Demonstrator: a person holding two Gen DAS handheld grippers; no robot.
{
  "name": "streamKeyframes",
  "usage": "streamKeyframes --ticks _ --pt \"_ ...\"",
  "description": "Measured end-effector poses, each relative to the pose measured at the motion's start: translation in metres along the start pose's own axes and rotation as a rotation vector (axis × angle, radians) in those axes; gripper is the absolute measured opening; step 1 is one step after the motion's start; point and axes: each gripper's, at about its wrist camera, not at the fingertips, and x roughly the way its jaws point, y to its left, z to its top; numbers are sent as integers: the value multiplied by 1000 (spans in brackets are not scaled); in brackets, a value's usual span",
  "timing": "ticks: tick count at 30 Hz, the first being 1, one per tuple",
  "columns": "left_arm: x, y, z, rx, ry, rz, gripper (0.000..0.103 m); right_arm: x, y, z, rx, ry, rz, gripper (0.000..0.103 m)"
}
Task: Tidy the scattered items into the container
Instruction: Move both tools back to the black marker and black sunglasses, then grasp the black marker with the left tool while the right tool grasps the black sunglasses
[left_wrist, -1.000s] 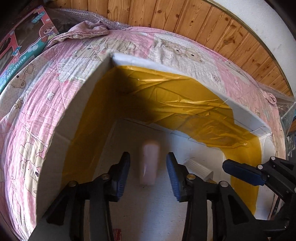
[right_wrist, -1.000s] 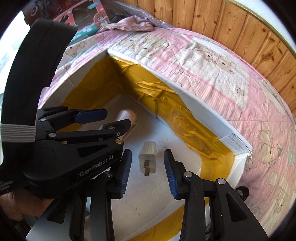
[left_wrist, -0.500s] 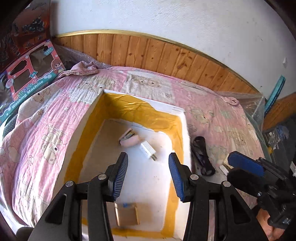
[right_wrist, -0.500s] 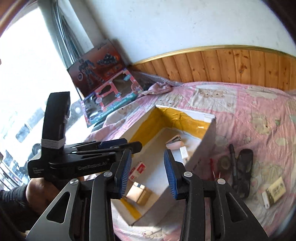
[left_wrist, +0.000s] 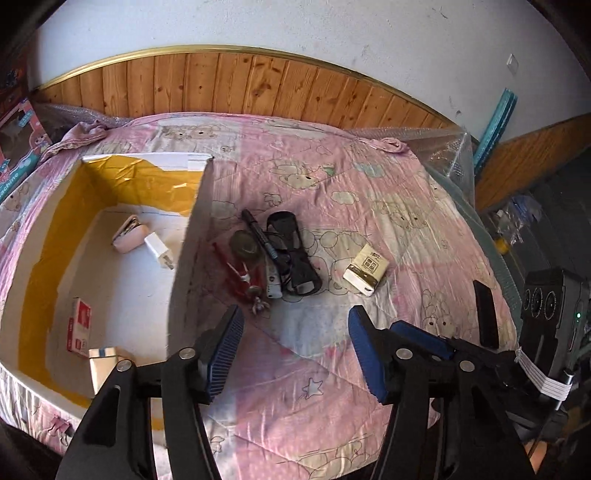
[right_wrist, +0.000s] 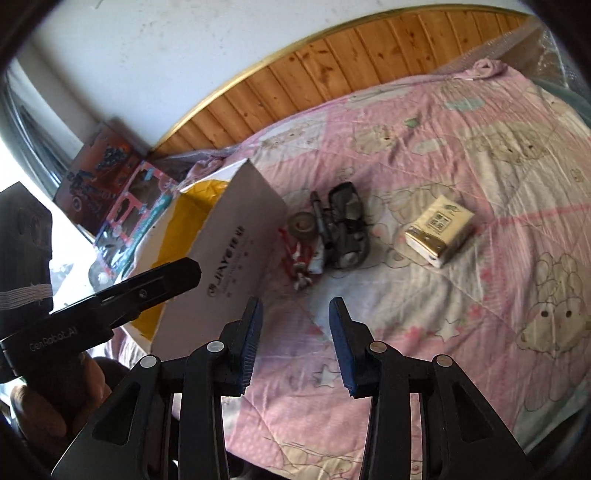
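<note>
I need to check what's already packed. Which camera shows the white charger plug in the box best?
The left wrist view: it looks down into the box, where the white charger plug lies beside a pink case. In the right wrist view the box's outer wall hides it.

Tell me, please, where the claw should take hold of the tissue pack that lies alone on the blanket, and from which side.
Probably from above, across the two long sides of the tissue pack. It lies flat on the blanket, apart from the other things, so both long sides are free for the open right claw.
</note>
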Motion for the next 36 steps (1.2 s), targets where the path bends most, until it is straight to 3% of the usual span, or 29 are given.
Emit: streamKeyframes --ticks 4,9,13,16,18,20,26,28,30,36 --pt "42 -2 16 -9 37 61 62 11 -24 21 5 37 -67 41" --pt "93 11 40 -76 92 57 62 27 -55 52 23 59 -147 41" --pt "122 30 54 -166 116 72 62 43 -62 70 26 80 -103 42" --pt "121 46 52 -259 89 39 62 72 -43 81 -65 129 -59 42" --pt "121 47 46 -244 91 74 62 100 -31 85 -124 172 -53 42" --pt "121 49 39 -232 92 123 50 128 -28 89 -151 202 -81 41" --pt "122 51 30 -225 104 113 49 195 -33 90 -206 305 -105 53" --pt "121 50 29 -215 102 121 50 200 -31 91 -238 273 -113 53" --pt "125 50 30 -210 113 107 50 201 -31 92 -251 281 -147 39" --pt "137 45 45 -201 116 56 52 166 -54 85 -188 313 -250 38"
